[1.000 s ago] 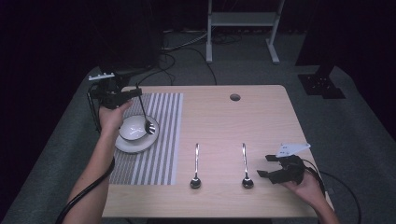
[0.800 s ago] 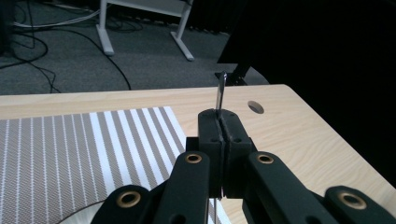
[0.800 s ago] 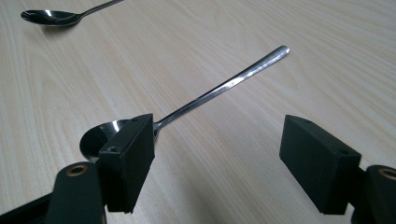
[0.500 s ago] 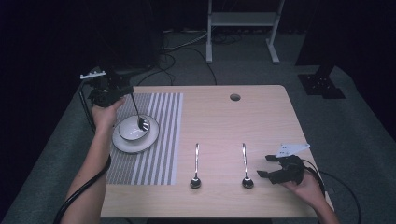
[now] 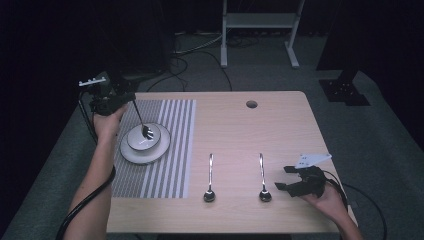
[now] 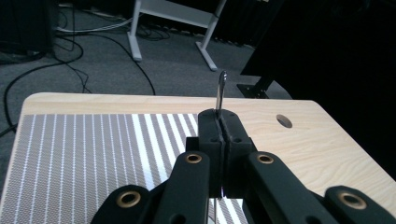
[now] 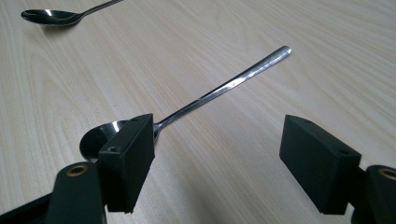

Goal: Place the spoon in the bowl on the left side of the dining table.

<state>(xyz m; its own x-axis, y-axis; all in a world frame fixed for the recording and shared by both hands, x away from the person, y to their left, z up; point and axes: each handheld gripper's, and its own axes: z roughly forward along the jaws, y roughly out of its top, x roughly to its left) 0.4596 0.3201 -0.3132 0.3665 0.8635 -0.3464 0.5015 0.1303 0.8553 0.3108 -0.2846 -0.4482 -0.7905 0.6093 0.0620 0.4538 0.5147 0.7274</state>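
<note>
From the high view, no brand, label or writing can be read on anything. The left gripper (image 5: 111, 97) is raised over the far left corner of the table (image 5: 280, 130), clamped on the handle of a spoon (image 5: 142, 121) that slants down so its head sits in the small bowl (image 5: 143, 136) on the white plate (image 5: 145, 150), which rests on the striped mat (image 5: 170, 170). The forearm runs up from the bottom left edge. Near the right front corner the right gripper (image 5: 283, 178) lies low at the table, jaws wide apart, just right of the right-hand spoon (image 5: 262, 177); a second spoon (image 5: 210, 177) lies parallel to the left of that one.

In the left gripper view, the jaws are pressed together on the spoon handle (image 6: 220, 95), which stands up above them, over the mat (image 6: 84, 149).

In the right gripper view, the jaws stand wide with nothing between the pads; a spoon (image 7: 205, 98) lies flat on the wood beyond them, its head behind the left jaw. Another spoon (image 7: 51, 16) lies at the top left.
</note>
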